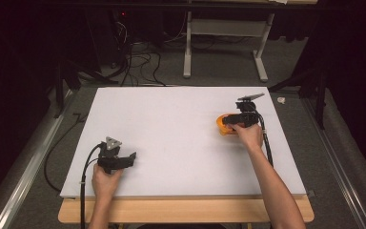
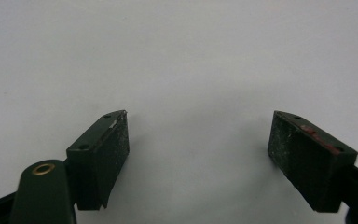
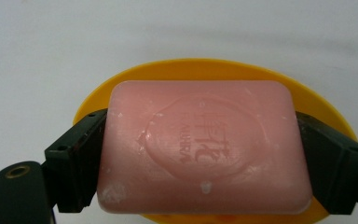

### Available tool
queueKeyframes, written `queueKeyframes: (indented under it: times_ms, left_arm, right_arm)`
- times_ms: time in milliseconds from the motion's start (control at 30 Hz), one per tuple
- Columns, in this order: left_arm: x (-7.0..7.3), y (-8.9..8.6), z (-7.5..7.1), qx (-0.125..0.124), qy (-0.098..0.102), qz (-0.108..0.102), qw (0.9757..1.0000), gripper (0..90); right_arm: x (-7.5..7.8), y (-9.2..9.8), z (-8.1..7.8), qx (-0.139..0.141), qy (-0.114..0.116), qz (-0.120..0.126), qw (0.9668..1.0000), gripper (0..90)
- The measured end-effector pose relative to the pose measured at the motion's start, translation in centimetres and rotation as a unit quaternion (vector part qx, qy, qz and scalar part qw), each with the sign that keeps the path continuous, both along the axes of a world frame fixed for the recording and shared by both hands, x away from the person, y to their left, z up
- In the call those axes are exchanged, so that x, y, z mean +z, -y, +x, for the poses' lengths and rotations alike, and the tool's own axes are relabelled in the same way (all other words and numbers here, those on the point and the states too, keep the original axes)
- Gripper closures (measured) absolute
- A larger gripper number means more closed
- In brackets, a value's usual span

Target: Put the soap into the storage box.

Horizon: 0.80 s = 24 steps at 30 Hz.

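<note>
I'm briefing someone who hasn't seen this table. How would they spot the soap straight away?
Start at the white table top and go to its far right part, where the right gripper reaches. There a round orange-yellow dish sits, and the pink soap bar lies over it between the black jaws. It is the one pink, rounded-rectangular block, with a stamped oval emblem on top.

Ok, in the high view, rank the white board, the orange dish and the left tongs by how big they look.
1. white board, by far the largest.
2. left tongs and orange dish: they look much alike, the dish is partly hidden by the right tongs and sits farther off, so unranked.
</note>
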<state>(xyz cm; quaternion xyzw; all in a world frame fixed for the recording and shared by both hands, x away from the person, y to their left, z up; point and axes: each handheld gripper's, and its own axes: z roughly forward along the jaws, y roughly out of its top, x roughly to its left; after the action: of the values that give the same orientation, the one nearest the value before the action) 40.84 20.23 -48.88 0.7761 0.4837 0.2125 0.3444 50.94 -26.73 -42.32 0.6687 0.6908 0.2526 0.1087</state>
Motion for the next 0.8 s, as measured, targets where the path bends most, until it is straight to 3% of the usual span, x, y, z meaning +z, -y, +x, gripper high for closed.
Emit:
queueKeyframes:
  times_ms: [200, 367, 633, 800]
  left_arm:
    - [0.0, 0.0, 0.0, 0.0, 0.001, 0.001, 1.0, 21.0]
    - [0.0, 0.0, 0.0, 0.0, 0.001, 0.002, 1.0, 21.0]
    - [0.0, 0.0, 0.0, 0.0, 0.002, 0.001, 1.0, 21.0]
    - [0.0, 0.0, 0.0, 0.0, 0.001, 0.001, 1.0, 21.0]
  right_arm:
    - [-0.2, 0.2, 0.1, -0.007, -0.003, 0.001, 1.0, 13.1]
    - [0.6, 0.3, -0.1, -0.005, 0.022, 0.014, 0.9997, 13.4]
    - [1.2, 0.6, -0.7, 0.0, 0.031, 0.017, 0.9994, 13.5]
    - [2.0, 0.6, -1.4, 0.006, 0.052, 0.023, 0.9984, 13.9]
